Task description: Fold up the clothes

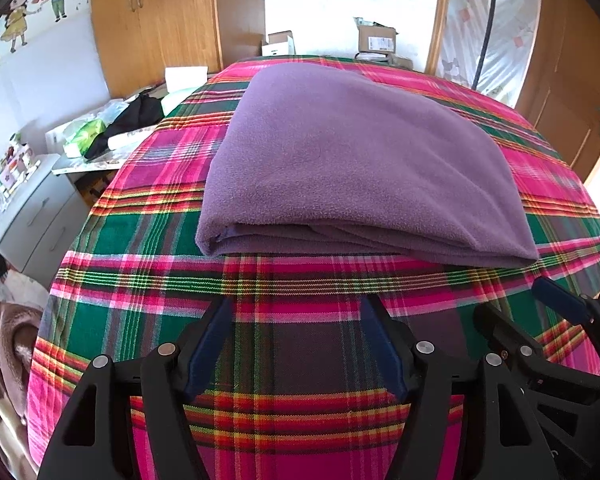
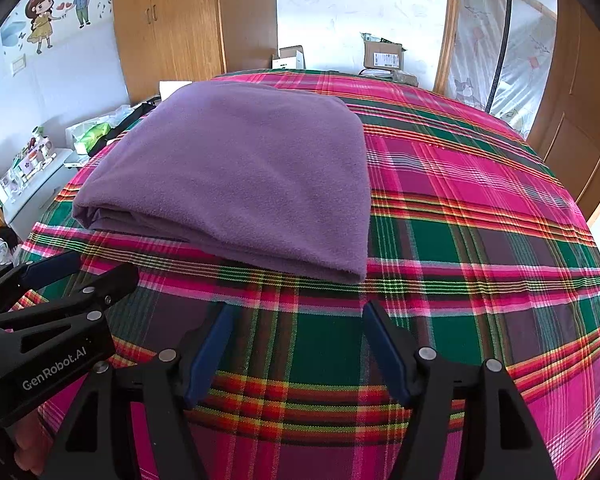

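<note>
A purple fleece garment (image 1: 360,168) lies folded flat in a thick rectangle on the plaid bed cover (image 1: 148,240), layered edges facing six o'clock.

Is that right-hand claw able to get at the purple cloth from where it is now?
Probably yes. The right gripper hangs open over the plaid bedcover, just short of the folded purple cloth. Nothing lies between them, and the left gripper sits off to the side.

The folded garment (image 1: 360,168) was matt purple fleece, slightly fuzzy; the bedcover (image 1: 148,248) was woven plaid cloth; the wardrobe (image 1: 160,20) was smooth wood.
</note>
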The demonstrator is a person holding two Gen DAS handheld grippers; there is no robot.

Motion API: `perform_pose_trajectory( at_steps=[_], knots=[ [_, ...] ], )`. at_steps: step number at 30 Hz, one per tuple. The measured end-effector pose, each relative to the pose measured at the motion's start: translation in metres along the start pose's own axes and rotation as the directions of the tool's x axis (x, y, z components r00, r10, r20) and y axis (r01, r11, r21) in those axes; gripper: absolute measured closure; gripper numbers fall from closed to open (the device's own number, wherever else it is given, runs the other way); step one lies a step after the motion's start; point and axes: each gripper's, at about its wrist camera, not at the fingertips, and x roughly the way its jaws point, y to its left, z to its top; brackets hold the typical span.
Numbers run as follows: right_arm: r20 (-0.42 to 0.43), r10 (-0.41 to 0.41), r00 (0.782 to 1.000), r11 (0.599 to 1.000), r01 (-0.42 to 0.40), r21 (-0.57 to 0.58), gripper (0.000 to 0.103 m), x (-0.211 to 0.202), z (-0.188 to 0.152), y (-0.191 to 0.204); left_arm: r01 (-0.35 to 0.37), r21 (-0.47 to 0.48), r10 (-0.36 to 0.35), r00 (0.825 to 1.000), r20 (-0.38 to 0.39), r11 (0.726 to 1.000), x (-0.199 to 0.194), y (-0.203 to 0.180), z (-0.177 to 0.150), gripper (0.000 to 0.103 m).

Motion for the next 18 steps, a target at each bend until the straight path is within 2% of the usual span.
perform_pose_trajectory(
  at_steps=[18],
  knots=[
    [0.000, 0.001, 1.000, 1.000, -0.001, -0.001, 0.035, -0.0001, 0.0000, -0.0003, -0.004, 0.000, 0.004, 1.000, 0.015, 1.000, 0.0008, -0.0012, 0.0005, 0.032]
  ],
)
